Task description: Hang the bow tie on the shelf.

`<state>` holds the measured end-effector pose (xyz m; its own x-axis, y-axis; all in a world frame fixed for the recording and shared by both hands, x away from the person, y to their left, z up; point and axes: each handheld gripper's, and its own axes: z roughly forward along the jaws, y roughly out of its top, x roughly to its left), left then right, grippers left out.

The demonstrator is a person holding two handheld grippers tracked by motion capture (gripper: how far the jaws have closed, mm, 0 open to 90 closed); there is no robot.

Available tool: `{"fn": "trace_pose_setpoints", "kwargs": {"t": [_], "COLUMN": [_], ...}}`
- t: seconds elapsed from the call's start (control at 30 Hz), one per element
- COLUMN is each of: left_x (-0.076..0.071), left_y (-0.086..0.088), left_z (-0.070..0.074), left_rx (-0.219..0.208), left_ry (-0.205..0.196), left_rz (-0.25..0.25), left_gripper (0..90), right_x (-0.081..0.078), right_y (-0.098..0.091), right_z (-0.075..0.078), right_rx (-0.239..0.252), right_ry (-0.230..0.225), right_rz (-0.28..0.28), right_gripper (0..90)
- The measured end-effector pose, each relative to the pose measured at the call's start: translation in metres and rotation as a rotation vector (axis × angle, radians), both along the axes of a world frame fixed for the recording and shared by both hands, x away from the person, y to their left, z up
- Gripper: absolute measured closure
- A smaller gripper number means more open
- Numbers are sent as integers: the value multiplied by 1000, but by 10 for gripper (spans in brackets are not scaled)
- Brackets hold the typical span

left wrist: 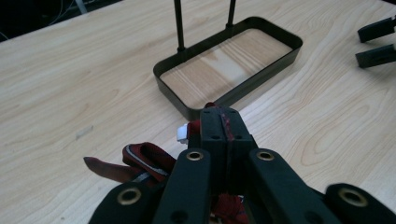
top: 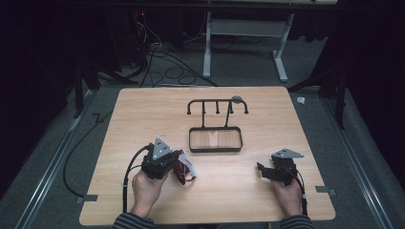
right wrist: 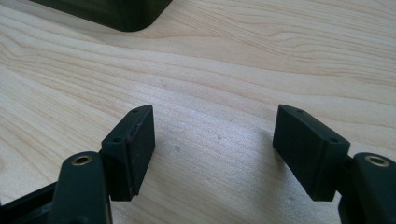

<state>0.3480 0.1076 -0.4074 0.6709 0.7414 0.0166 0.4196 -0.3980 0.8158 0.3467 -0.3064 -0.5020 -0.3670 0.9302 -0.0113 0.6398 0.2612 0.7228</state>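
A black stand with a hook bar (top: 217, 102) rises from its shallow tray base (top: 192, 140) at the table's middle; that tray's rim (left wrist: 280, 63) lies ahead of my left gripper. My left gripper (top: 183, 164) (left wrist: 219, 119) is near the front left, lifted off the table and shut on a dark red strap (left wrist: 144, 156) with a small white piece (left wrist: 181, 132). The strap (top: 181, 172) hangs in loops below the jaws. My right gripper (top: 261, 171) (right wrist: 215, 140) rests low at the front right, open, with bare wood between its pads (right wrist: 140, 140).
A small grey round thing (top: 236, 99) sits at the right end of the hook bar. The wooden table (top: 143, 114) stands on grey floor, with cables (top: 167, 62) and a white desk frame (top: 248, 38) behind it.
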Motion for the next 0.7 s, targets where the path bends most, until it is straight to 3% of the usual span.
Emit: {"fn": "trace_pose_setpoints", "kwargs": {"t": [0.7], "left_x": [9], "left_y": [-18], "left_z": [30], "left_rx": [-30], "left_ry": [-45], "left_rz": [-75], "left_gripper": [895], "right_x": [0], "right_y": [0], "right_z": [0], "right_rx": [1], "right_ry": [0], "right_rz": [1], "right_gripper": [308]}}
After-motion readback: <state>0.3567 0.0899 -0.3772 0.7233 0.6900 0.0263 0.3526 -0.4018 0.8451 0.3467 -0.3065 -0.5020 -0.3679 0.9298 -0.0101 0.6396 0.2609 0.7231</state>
